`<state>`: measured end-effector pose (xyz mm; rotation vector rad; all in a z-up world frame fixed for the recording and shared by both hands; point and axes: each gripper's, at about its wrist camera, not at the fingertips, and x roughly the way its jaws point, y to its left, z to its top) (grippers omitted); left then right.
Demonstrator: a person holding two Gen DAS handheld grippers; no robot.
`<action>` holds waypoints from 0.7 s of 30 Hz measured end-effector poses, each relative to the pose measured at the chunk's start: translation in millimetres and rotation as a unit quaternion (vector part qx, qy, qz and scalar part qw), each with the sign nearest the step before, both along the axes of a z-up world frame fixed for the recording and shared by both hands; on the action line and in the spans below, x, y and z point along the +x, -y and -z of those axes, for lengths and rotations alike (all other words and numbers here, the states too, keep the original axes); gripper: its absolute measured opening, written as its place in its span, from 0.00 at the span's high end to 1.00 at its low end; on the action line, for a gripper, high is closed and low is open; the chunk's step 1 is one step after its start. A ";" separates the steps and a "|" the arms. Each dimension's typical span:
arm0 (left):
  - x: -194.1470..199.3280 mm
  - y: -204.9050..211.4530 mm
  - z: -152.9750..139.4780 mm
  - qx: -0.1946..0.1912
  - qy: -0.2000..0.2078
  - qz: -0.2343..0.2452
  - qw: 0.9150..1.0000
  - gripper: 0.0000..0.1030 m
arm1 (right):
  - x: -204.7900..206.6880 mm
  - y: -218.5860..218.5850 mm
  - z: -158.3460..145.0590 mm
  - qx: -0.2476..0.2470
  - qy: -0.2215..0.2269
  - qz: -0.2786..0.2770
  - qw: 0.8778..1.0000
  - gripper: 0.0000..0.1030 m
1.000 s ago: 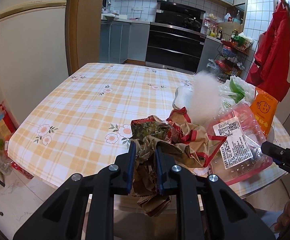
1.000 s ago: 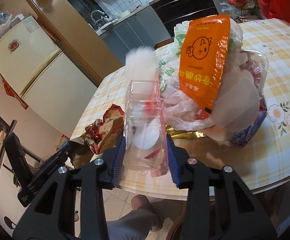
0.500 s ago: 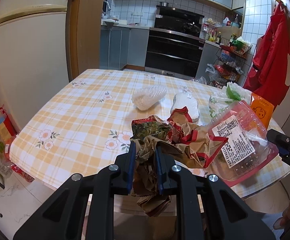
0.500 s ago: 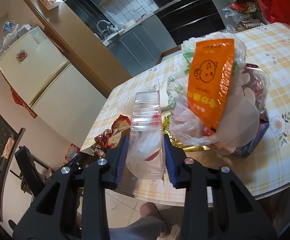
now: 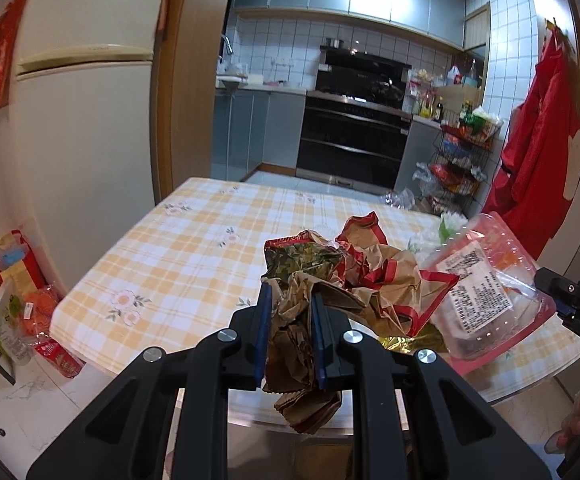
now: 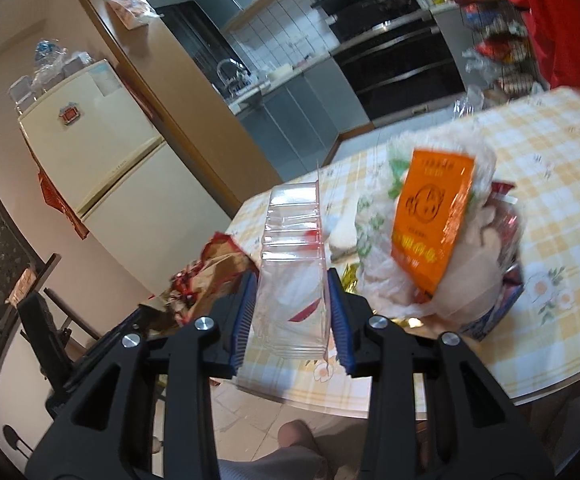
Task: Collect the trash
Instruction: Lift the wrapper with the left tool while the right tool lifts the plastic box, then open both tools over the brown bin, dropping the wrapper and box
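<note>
My left gripper (image 5: pixel 290 316) is shut on a crumpled brown and red paper bag (image 5: pixel 362 280), held above the near edge of the checked table (image 5: pixel 194 240). My right gripper (image 6: pixel 292 304) is shut on a clear plastic clamshell container (image 6: pixel 290 264); the same container, with a white label, shows in the left wrist view (image 5: pixel 486 292). A white plastic bag (image 6: pixel 466 264) with an orange packet (image 6: pixel 430 216) on it hangs on the container's right, lifted off the table. The right gripper's tip (image 5: pixel 570 300) shows at the left view's right edge.
A fridge (image 5: pixel 86 120) stands left of the table, with bags (image 5: pixel 14 304) on the floor beside it. Behind are a black oven (image 5: pixel 354 136), a wire rack (image 5: pixel 458 160) and a hanging red garment (image 5: pixel 538 152). A dark chair (image 6: pixel 46 328) stands at the left. A person's knee (image 6: pixel 290 440) is below.
Both grippers have risen with their loads and tipped up, so the table sits lower in both views. The white items seen on the table half a second ago are now hidden behind the trash.
</note>
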<state>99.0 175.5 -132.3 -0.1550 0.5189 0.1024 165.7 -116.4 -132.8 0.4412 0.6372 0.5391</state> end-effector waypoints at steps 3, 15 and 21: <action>-12.9 -1.8 -11.1 0.001 0.006 -0.003 1.000 0.82 | -12.7 13.5 -12.5 0.006 0.015 0.008 1.000 0.64; -68.9 51.2 -35.0 -0.018 0.011 0.053 0.998 0.82 | -85.4 78.9 -61.3 0.032 0.073 0.044 0.996 0.64; -80.3 97.0 -20.0 -0.024 -0.023 0.112 0.993 0.82 | -123.2 117.0 -71.5 0.031 0.106 0.072 0.991 0.64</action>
